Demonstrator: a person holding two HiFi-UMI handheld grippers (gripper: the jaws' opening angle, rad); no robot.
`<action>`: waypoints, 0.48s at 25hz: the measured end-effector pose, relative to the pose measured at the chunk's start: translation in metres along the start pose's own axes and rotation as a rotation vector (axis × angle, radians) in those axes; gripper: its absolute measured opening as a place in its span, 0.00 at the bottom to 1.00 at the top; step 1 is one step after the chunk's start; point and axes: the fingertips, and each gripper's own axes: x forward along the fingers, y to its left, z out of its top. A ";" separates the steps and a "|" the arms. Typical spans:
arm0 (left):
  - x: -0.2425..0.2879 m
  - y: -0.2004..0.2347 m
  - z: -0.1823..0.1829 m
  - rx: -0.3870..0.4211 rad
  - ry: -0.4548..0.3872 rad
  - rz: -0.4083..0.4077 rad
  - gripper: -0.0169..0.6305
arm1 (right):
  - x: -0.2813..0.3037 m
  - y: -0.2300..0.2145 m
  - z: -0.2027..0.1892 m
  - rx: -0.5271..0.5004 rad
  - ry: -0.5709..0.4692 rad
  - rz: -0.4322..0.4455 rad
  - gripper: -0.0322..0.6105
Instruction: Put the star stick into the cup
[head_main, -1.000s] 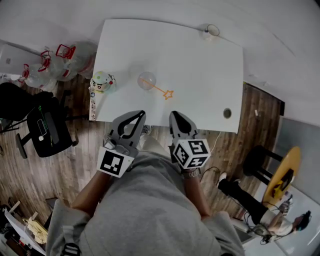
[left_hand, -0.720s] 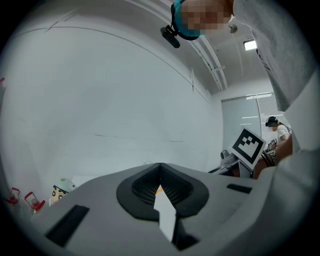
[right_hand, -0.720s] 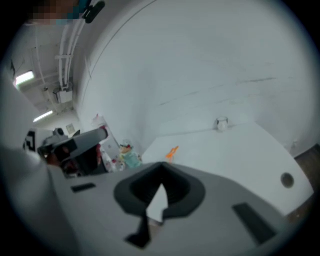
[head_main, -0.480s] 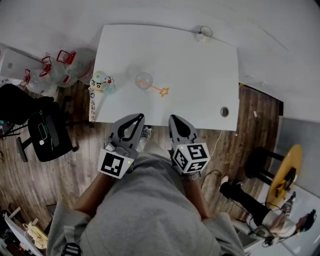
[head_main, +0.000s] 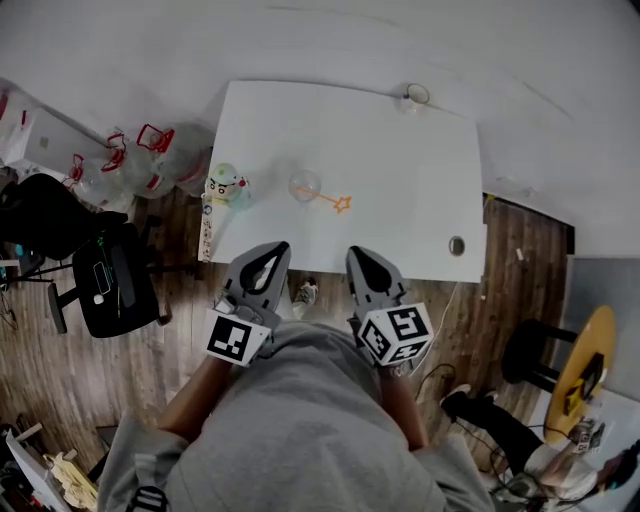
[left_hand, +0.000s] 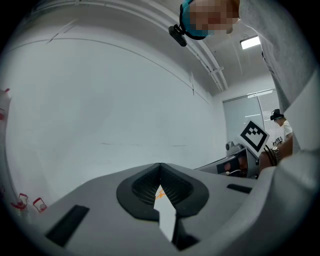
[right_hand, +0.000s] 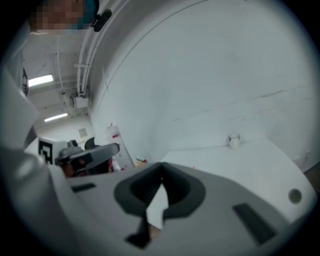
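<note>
Orange star stick (head_main: 337, 203) on a white counter (head_main: 400, 170), above a floor (head_main: 180, 335) of brown wood planks.
The cup (head_main: 305, 186) is clear. The left gripper (head_main: 279, 247) and right gripper (head_main: 356, 251) are grey, their cubes patterned with black-and-white squares. The toy figure (head_main: 226, 185) is pale green and white, the chair (head_main: 112, 285) black, the bags (head_main: 150, 160) clear with red handles.

Findings: no text, brand or number is legible in any view.

Printed signs noted:
- Black-and-white square marker (head_main: 238, 338) on the left gripper (head_main: 273, 247): a pattern, no lettering.
- Like marker (head_main: 397, 333) on the right gripper (head_main: 358, 251), several faces showing.

Illegible items:
- Strip (head_main: 208, 235) at the table's left edge, beside the toy (head_main: 227, 184): marks too small to read.
- Red label on the bottle (right_hand: 114, 139): blurred.
</note>
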 end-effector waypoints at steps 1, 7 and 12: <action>-0.001 0.001 0.002 0.000 -0.006 0.002 0.07 | 0.000 0.003 0.003 -0.002 -0.012 0.005 0.10; -0.009 0.010 0.018 0.015 -0.045 0.031 0.07 | -0.005 0.017 0.028 -0.024 -0.071 0.031 0.10; -0.021 0.019 0.030 0.026 -0.079 0.067 0.07 | -0.013 0.024 0.043 -0.042 -0.114 0.033 0.10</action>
